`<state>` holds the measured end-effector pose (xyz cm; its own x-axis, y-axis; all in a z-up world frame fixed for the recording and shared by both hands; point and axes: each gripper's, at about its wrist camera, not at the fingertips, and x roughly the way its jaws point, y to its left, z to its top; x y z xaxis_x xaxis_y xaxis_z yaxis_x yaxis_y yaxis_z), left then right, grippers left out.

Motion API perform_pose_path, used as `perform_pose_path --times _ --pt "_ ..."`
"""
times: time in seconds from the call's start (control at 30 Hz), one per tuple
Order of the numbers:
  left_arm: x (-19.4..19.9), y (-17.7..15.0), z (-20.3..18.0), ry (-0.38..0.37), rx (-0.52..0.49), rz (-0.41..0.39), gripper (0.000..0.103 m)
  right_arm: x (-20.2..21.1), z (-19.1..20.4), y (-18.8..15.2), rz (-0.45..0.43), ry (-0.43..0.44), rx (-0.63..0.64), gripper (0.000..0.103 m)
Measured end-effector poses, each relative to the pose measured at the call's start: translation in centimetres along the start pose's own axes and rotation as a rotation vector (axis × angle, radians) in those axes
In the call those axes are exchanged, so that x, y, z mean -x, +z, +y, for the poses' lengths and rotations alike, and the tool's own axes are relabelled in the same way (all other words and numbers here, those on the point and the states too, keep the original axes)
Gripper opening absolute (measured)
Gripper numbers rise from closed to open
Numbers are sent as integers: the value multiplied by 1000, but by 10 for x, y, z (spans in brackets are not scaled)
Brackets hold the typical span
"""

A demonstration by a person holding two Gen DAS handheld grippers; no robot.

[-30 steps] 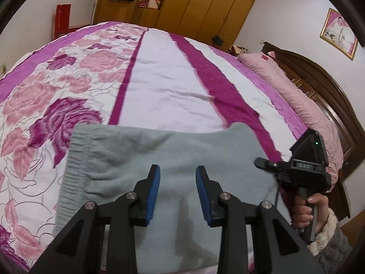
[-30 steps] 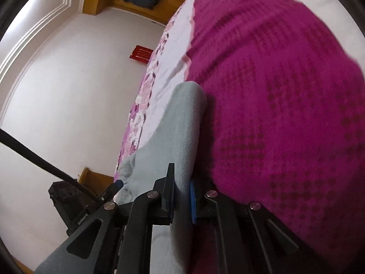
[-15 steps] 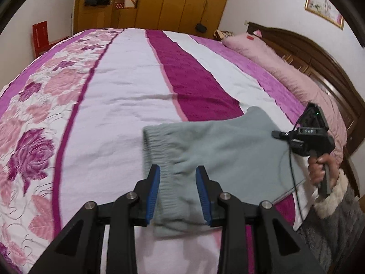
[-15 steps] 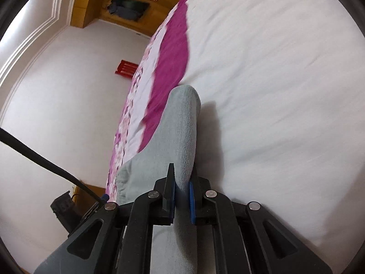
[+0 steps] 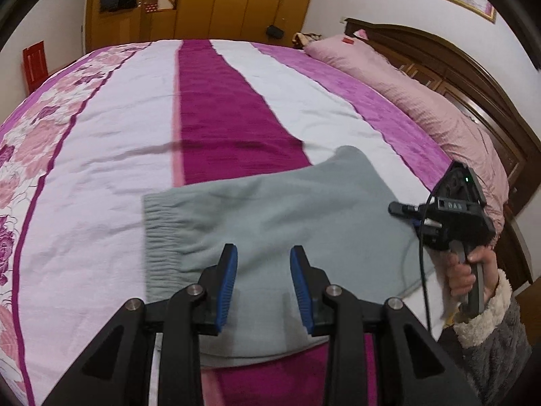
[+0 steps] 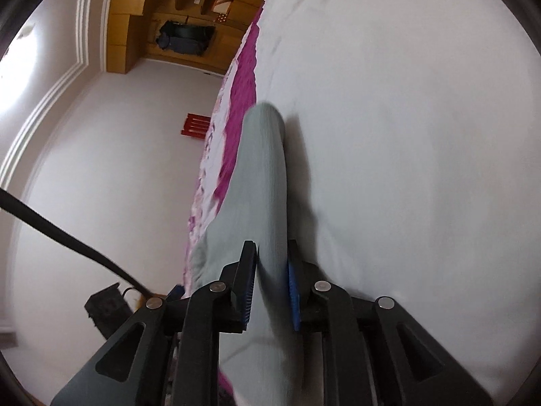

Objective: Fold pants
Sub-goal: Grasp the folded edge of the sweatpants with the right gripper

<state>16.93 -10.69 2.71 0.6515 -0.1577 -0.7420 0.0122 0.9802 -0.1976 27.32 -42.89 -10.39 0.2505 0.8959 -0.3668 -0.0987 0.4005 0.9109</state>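
- Right tool (image 6: 270, 287): pads now parted around the pants (image 5: 270, 209) edge, a gap showing on each side; clamped tight on the fabric half a second ago. Reads as just released, or mid-release.
- Left tool (image 5: 263, 280): wide open, nothing gripped, hovering over the near part of the garment; same spread as before.
- Pants: folded grey rectangle lying flat on the bed (image 5: 118, 142), elastic waistband (image 5: 162, 233) at the left end, right end by the right tool, near edge close to the bed's edge.
- Since a second ago: bundle dragged rightward across the quilt, off the floral band onto the white and magenta stripes.
- Judgement: placement done, fold looks finished or nearly so; remaining step probably withdraw the right tool without dragging the top layer.
- Risk: pad snagging the fleece on pull-out, opening the fold.
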Motion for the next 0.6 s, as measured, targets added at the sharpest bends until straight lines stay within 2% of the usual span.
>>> perform_pose_path --times 0.1,0.2,0.27,0.4,0.5,0.57,0.6 --pt "-3 -4 -17 -18 -15 6 34 10 3 -28 -17 -17 2 18" --pt "-9 -6 -29 -27 -31 16 34 21 6 -48 -106 -35 -5 20" --pt "-12 -9 -37 -39 -33 25 34 21 10 -57 -149 -73 15 9" --pt "-16 -13 -54 -58 -41 30 34 25 10 -60 -200 -78 -18 10" --pt "-19 -16 -64 -60 -48 25 34 33 5 -75 -285 -2 -98 17" --pt "-23 -18 -67 -59 -46 16 33 33 7 -82 -299 32 -105 26" --pt "-26 -19 -68 -55 -45 12 29 31 10 -85 -296 33 -98 28"
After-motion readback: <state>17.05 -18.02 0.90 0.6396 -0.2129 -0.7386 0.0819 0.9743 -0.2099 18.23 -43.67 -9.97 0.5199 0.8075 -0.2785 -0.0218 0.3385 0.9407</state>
